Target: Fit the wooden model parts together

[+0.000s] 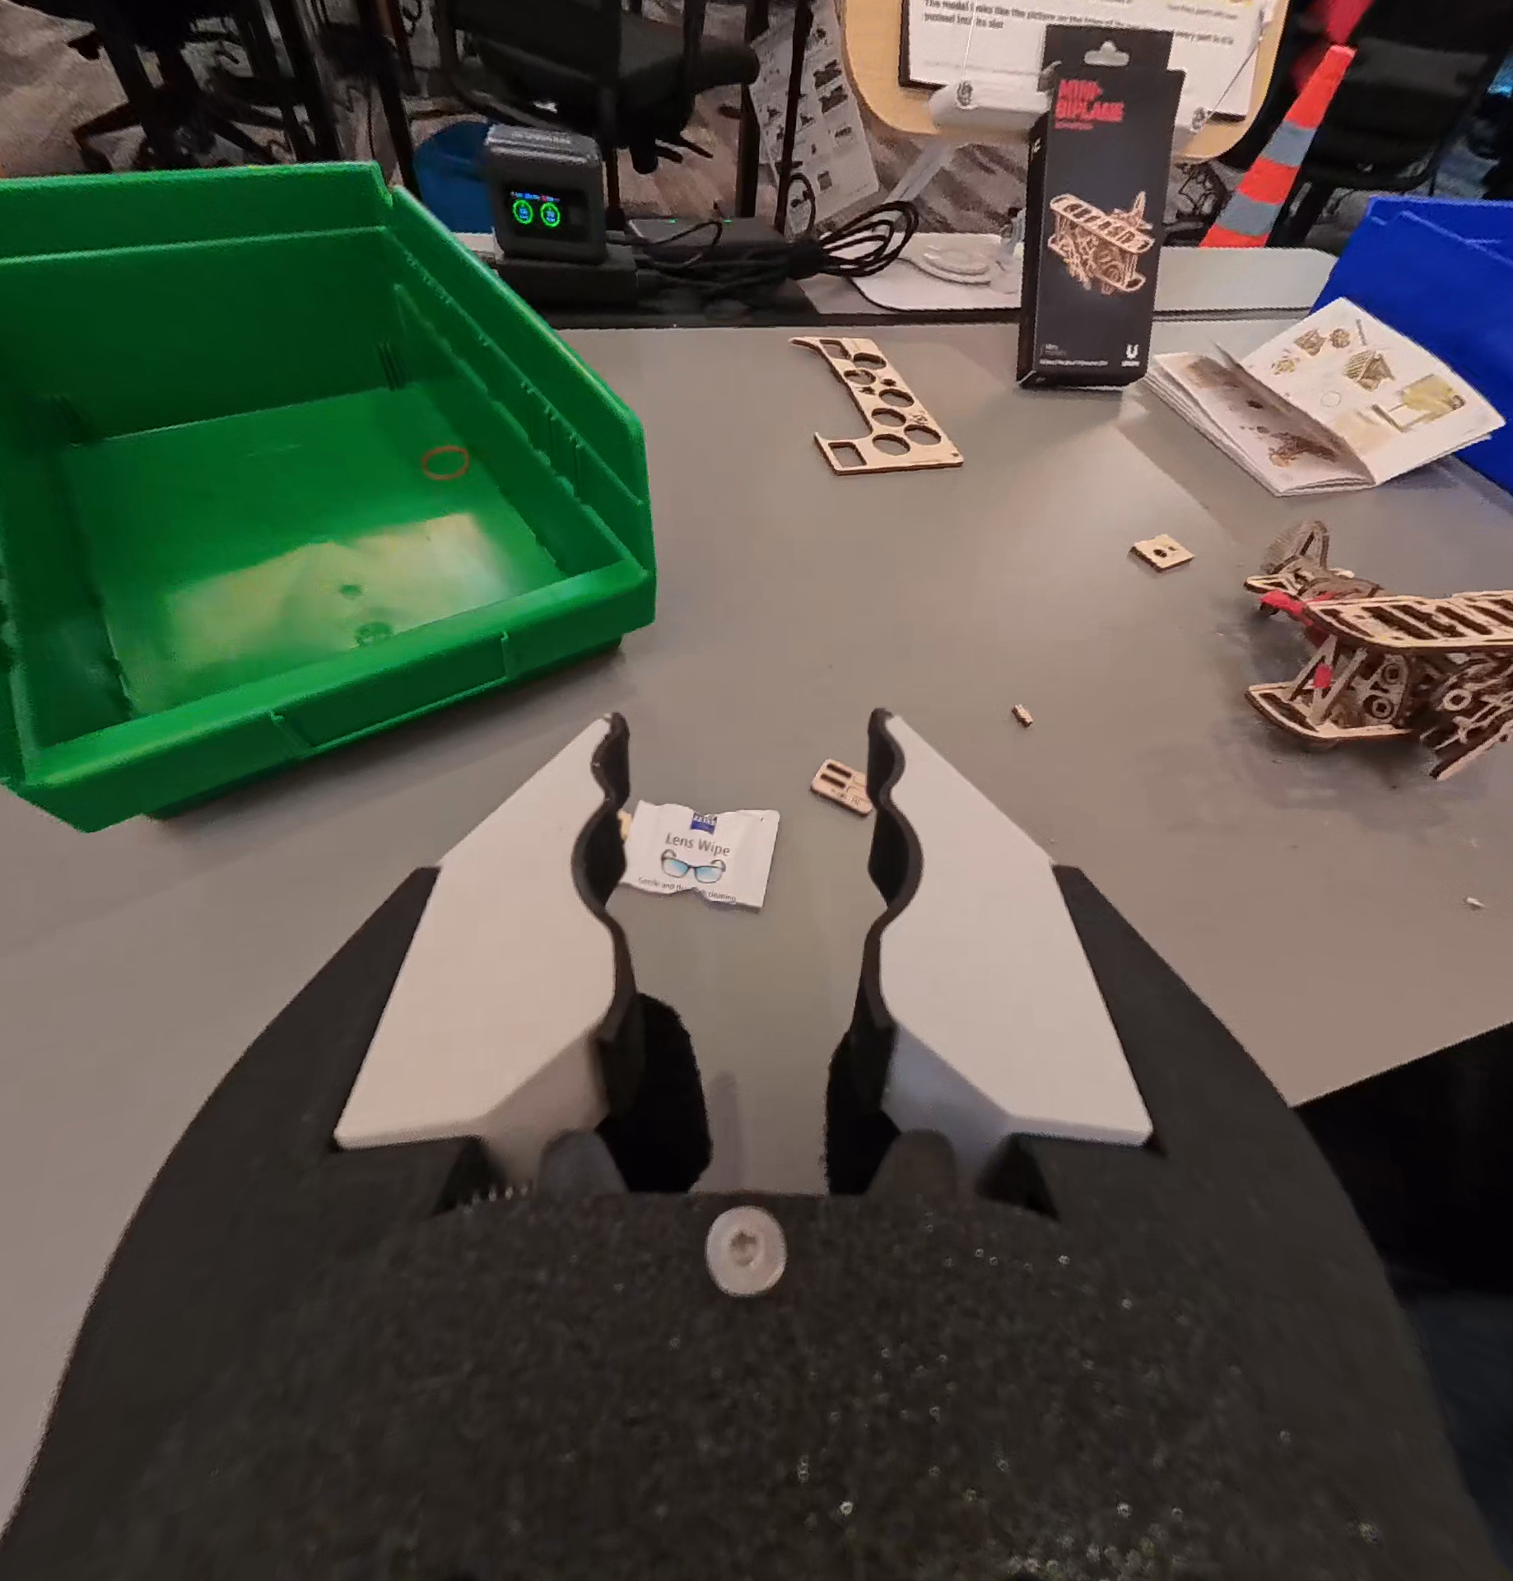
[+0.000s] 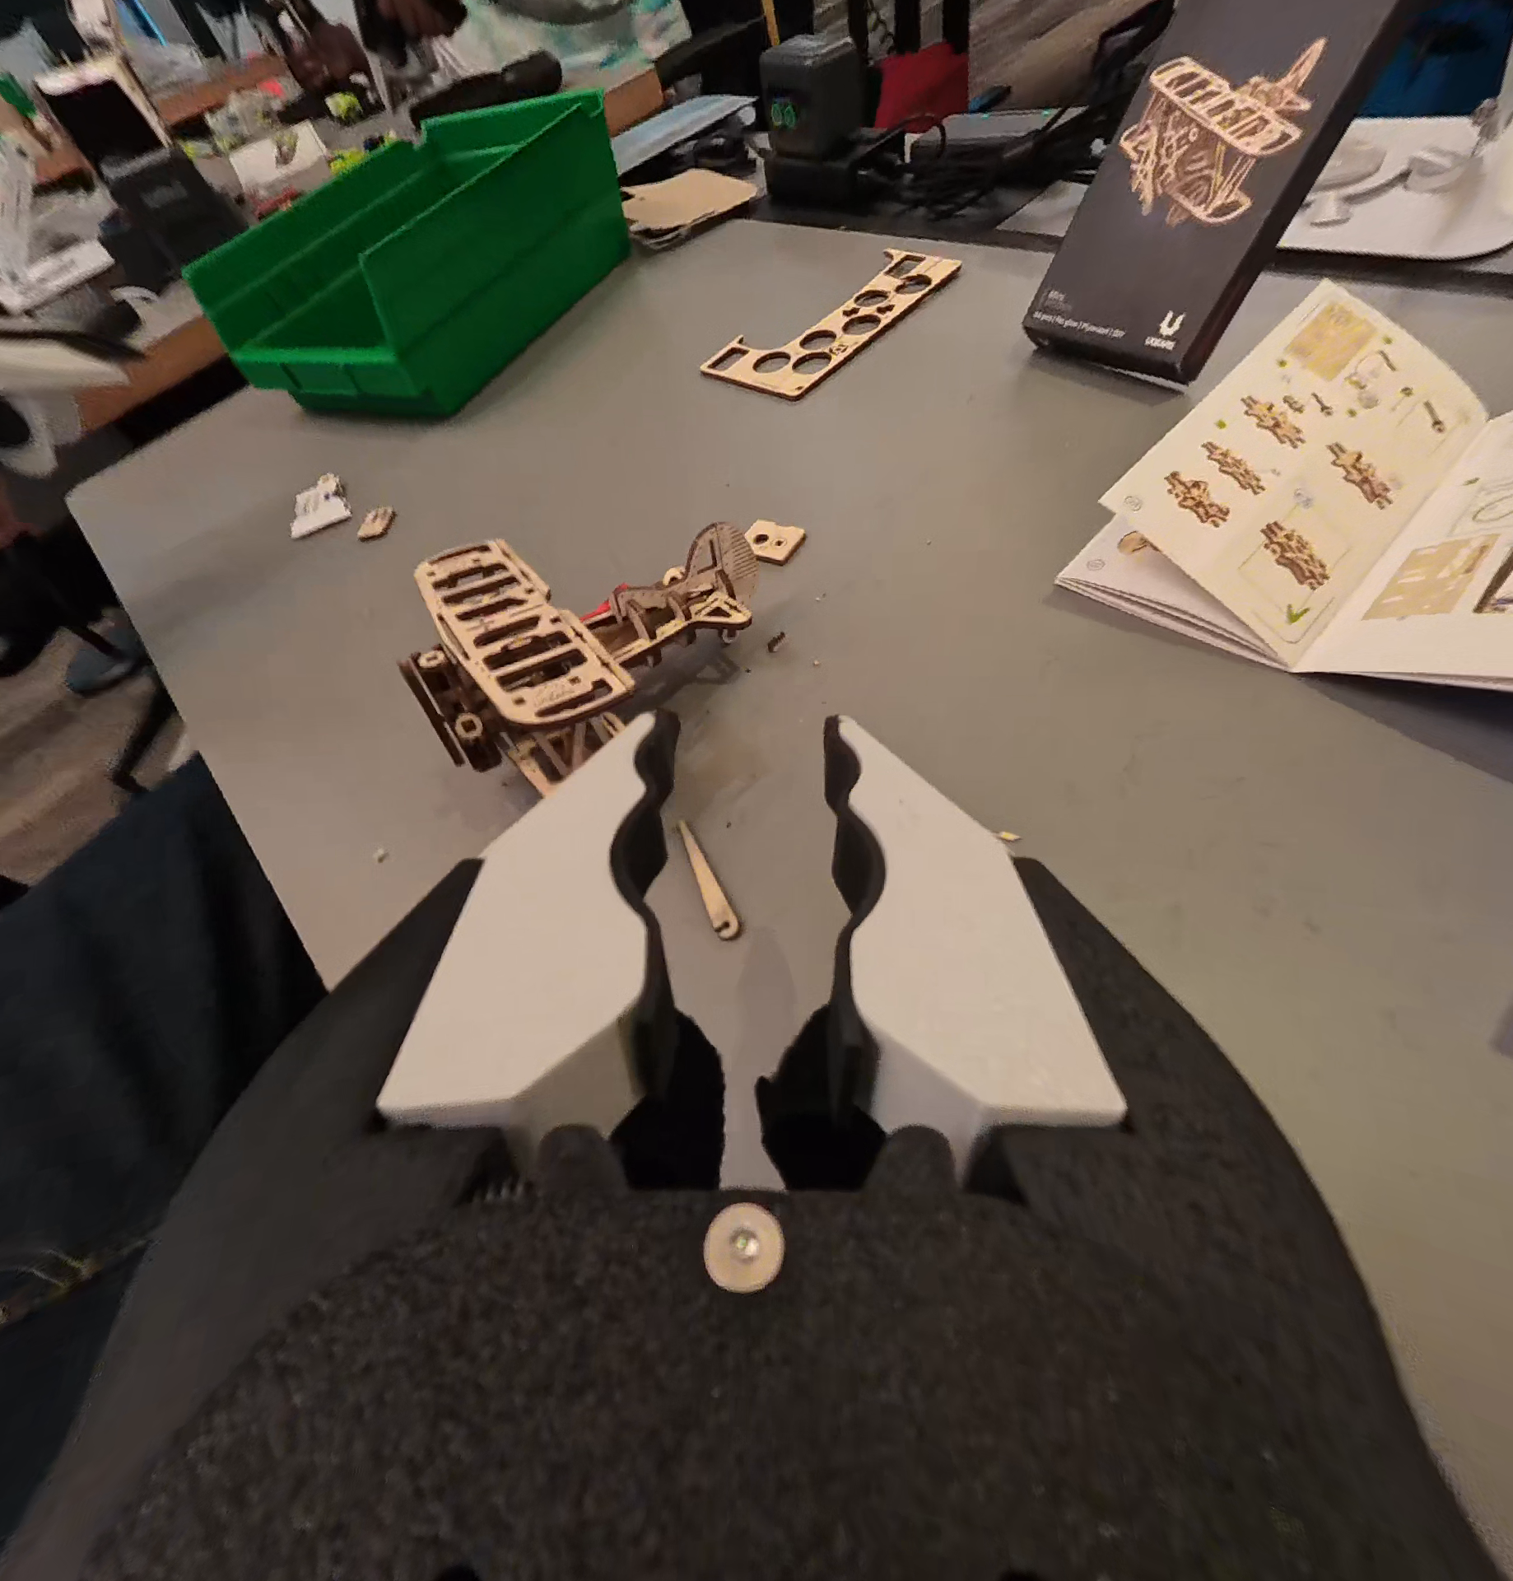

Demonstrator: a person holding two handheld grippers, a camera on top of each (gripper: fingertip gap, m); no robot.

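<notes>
Grey matte desk point(image 1: 821, 599), scuffed, scattered with wood crumbs. Left gripper point(image 1: 749, 727) with grey plastic fingers and wavy black pads: jaws spread apart, empty, above a crinkled white wipe sachet point(image 1: 700, 854). Just beside its right finger, one small slotted plywood tab point(image 1: 839, 785). Right gripper point(image 2: 751, 727) of the same build: jaws parted, nothing held, over one slim pale wooden stick point(image 2: 709, 881) lying flat, long axis running away from the camera, hooked end nearest.

Just ahead of the right gripper, one partly built laser-cut plywood biplane point(image 2: 556, 650), slatted wing on top, fuselage running left to right in the right wrist view, rounded tail fin toward the right. Beyond its tail, one small square plywood plate point(image 2: 774, 541).

Farther back, one curved plywood sheet offcut point(image 2: 830, 329) with round punched holes, one glossy green plastic bin point(image 1: 308, 479), one upright black cardboard box point(image 1: 1095, 214), one open paper instruction booklet point(image 2: 1300, 513).
</notes>
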